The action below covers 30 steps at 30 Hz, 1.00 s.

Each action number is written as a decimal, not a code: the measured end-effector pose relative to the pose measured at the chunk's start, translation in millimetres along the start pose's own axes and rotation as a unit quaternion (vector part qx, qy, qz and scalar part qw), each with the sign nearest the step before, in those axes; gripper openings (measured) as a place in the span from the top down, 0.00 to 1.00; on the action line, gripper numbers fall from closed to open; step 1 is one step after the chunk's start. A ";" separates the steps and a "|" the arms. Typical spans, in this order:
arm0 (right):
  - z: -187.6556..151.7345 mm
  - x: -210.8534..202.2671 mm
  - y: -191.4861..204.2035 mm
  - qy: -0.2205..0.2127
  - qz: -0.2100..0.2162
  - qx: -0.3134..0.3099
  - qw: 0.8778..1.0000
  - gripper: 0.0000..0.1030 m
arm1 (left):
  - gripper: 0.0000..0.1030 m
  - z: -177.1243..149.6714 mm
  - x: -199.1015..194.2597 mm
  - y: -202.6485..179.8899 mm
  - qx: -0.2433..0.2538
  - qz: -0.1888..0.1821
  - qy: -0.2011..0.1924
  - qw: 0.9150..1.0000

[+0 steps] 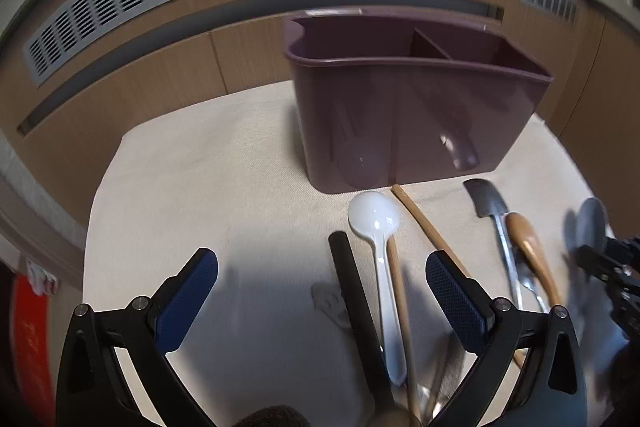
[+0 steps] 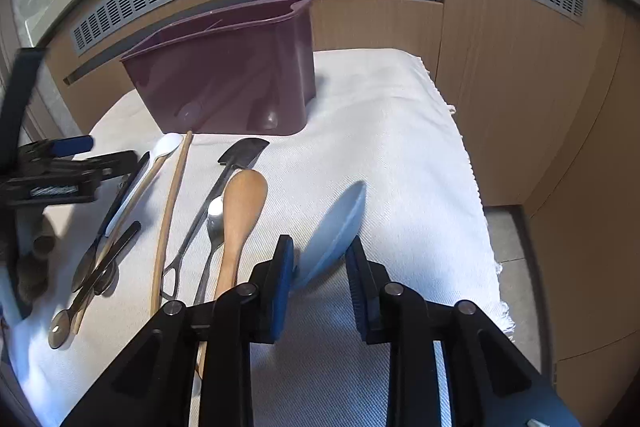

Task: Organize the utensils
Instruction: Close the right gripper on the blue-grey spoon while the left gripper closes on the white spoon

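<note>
Your right gripper (image 2: 320, 263) has a pale blue-grey spoon (image 2: 334, 227) between its blue ribbed pads; the spoon's bowl tilts up toward 1 o'clock, blurred, and its handle end drops out of sight between the fingers. The left pad looks to touch it, but you cannot tell whether the right pad does, so the grip itself is unclear. Your left gripper (image 1: 322, 277) stands spread wide with nothing pinched, hovering over the cream woven cloth (image 1: 200, 187).

At 12 o'clock from the left gripper sits the plum plastic caddy (image 1: 400, 115), glossy, round-cornered, with a divider across its inside; its floor is hidden by the front wall. Just before it lies the glossy white spoon (image 1: 374, 217), bowl close to the caddy's base. A wooden chopstick (image 1: 424, 223) runs beside it toward 1 o'clock, and a matte black handle (image 1: 348, 275) lies at its left; their lower ends are cut off at the picture's bottom edge.

From the right gripper, at 10 to 11 o'clock, you see a dark spatula (image 2: 242, 157) on a thin metal stem, a rounded wooden spoon (image 2: 240, 211), and a steel utensil (image 2: 214, 223) partly tucked under it. Farther toward 9 o'clock, several dark utensils overlap and are hard to separate.
</note>
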State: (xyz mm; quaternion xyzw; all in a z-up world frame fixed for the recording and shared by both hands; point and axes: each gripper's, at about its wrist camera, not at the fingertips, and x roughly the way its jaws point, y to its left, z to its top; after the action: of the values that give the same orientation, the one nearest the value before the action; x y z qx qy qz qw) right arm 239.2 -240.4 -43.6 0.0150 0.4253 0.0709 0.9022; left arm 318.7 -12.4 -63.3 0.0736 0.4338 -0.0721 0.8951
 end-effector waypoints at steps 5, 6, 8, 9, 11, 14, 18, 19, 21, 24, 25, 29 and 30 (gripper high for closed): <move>-2.0 -12.6 2.7 -0.034 0.001 -0.013 0.999 0.49 | 0.27 15.5 22.0 -0.6 -0.033 -0.034 0.029 0.998; -2.4 -13.1 5.1 -0.035 0.003 -0.019 0.999 0.49 | 0.28 17.5 25.7 -2.0 -0.033 -0.038 0.032 0.998; -3.4 -12.2 8.9 -0.033 0.004 -0.030 0.999 0.48 | 0.31 21.5 34.0 -7.2 -0.028 -0.036 0.040 0.998; -3.8 -11.8 10.5 -0.033 0.003 -0.033 0.999 0.48 | 0.33 23.8 38.1 -10.0 -0.026 -0.038 0.046 0.998; -4.2 -11.0 12.9 -0.033 0.001 -0.039 0.999 0.47 | 0.33 28.6 44.9 -16.3 -0.024 -0.039 0.059 0.997; -4.3 -10.6 13.5 -0.035 -0.002 -0.039 0.999 0.42 | 0.41 33.2 48.7 -24.5 -0.018 -0.033 0.060 0.997; -4.6 -9.6 13.8 -0.034 -0.005 -0.038 0.999 0.39 | 0.66 36.1 46.3 -34.9 0.002 -0.042 0.056 0.998; -4.6 -9.4 14.3 -0.035 -0.007 -0.039 0.999 0.39 | 0.66 35.1 43.8 -36.8 0.005 -0.040 0.053 0.998; -4.8 -9.1 15.7 -0.036 -0.012 -0.041 0.998 0.35 | 0.66 30.5 36.4 -37.6 0.004 -0.044 0.045 0.998; -4.7 -9.4 17.1 -0.036 -0.017 -0.046 0.998 0.30 | 0.66 20.9 22.1 -33.1 -0.011 -0.057 0.036 0.998; -4.4 -10.3 17.1 -0.037 -0.019 -0.048 0.998 0.29 | 0.66 16.1 14.8 -30.3 -0.019 -0.060 0.029 0.998; -1.2 -15.4 11.6 -0.043 -0.037 -0.031 0.998 0.15 | 0.66 -3.9 -13.1 -21.6 -0.041 -0.054 -0.004 0.998; -0.3 -15.4 10.4 -0.042 -0.042 -0.025 0.998 0.14 | 0.66 -9.7 -20.1 -19.1 -0.046 -0.052 -0.013 0.998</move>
State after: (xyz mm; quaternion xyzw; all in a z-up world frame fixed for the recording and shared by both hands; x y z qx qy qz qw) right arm 228.1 -232.3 -31.1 -0.0229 0.3853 0.0429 0.9215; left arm 295.2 -27.8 -54.8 0.0089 0.4283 -0.0996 0.8981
